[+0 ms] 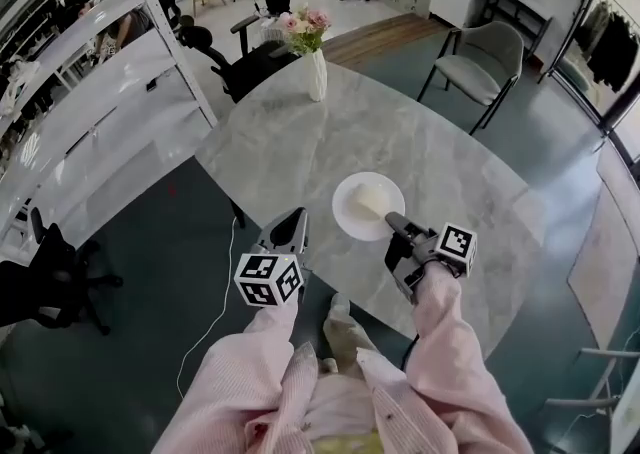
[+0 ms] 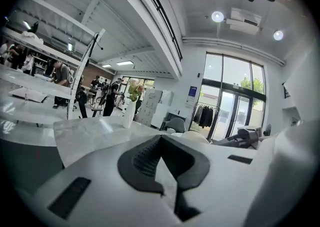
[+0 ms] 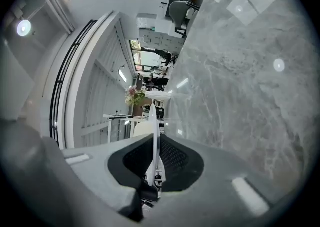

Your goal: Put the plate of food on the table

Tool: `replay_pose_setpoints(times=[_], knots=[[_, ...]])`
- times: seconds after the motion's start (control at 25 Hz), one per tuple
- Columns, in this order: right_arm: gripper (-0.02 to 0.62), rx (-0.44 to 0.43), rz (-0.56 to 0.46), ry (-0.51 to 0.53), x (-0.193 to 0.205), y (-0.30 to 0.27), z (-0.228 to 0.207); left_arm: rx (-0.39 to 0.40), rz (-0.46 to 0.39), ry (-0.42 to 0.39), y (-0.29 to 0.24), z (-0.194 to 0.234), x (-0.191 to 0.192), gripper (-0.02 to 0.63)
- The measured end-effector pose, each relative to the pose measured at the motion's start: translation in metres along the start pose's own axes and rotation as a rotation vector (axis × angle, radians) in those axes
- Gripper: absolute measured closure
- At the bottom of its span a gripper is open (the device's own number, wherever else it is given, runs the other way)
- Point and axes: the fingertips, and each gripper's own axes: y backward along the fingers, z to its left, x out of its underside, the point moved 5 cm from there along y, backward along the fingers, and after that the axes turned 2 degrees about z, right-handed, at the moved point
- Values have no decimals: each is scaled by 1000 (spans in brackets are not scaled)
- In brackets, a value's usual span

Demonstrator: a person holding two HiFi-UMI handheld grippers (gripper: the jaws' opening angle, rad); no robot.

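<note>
a round, grey-veined marble surface (image 1: 300,142) fills the middle of the head view; the white plate (image 1: 345,219) sits toward its near edge, flat over the stone and a little right of the person's midline, with a pale mound of food (image 1: 371,199) on it; whether the plate rests on the marble or hangs just above it cannot be told.

the right tool (image 1: 392,221) reaches in from the near right and is closed narrow on the plate's near-right rim; in the right gripper view the rim runs edge-on as a thin white line between the two dark ribbed pads, which press it from either side, and the marble lies along the right of that view, parallel to the plate; the right marker cube (image 1: 457,247) sits behind the jaws, above a pink sleeve (image 1: 445,342).

the left tool (image 1: 291,225) hovers at the near edge of the surface, just left of the plate and apart from it; its jaws are drawn together with nothing between them, and the left gripper view shows only the marble beyond their tips; its marker cube (image 1: 268,279) faces up toward the head camera.

at the far edge of the surface stands a white vase (image 1: 316,74) of pink flowers (image 1: 305,27), upright and well apart from the plate; a grey chair (image 1: 485,60) stands beyond the surface on the right, and a black office chair (image 1: 245,67) beyond it on the left.
</note>
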Motion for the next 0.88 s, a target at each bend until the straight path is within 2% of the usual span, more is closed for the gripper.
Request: replay_pose_setpoints(times=[0.44,0.64,0.88], knots=[[569,29,-4,8,-72,-52,-20,-5,103,37,-89,24,-7,609],[569,42,-13,11,-92,-63,-34,19,151,67,-119,29,5,609],[569,105,-44,-45,-108,-79,-56,25,227,109,-149,39,24,609]])
